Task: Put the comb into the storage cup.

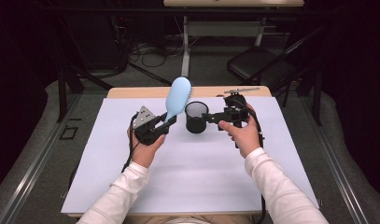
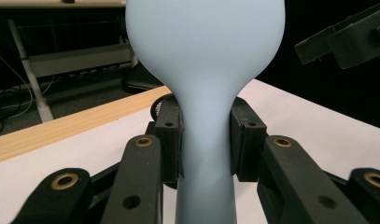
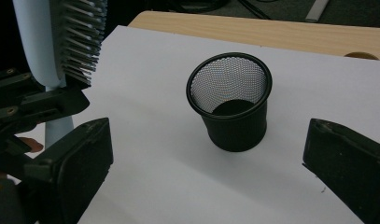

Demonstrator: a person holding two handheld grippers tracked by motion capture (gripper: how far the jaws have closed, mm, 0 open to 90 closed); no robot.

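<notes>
1. Table (image 1: 131, 186): wooden top covered with a white sheet; bare wood strip shows along the far edge. Person's forearms in white sleeves come in from the near side.
2. Hairbrush (image 1: 177, 97): light blue, standing roughly upright, paddle head up and tilted slightly away, handle down in the left gripper. In the right gripper view the dark bristles (image 3: 82, 39) face toward the cup side. In the left gripper view its smooth back (image 2: 204, 42) faces the camera.
3. Left gripper (image 1: 165, 125): clenched on the brush handle, pads pressing both sides of the neck just below the paddle (image 2: 206, 140). Held above the sheet, left of the cup. Grey three-cornered plate sits on top.
4. Right gripper (image 1: 209, 117): jaws spread wide, nothing between the pads. It points at the cup from the right, tips just beside the cup wall in the high view; can't tell if touching. In the right gripper view the cup sits between and beyond the two jaws, apart from both.
5. Mesh cup (image 1: 196, 117): black, round, upright on the sheet, open top, empty inside (image 3: 229, 100). Sits between the two grippers, just right of the brush handle, not touching it.
</notes>
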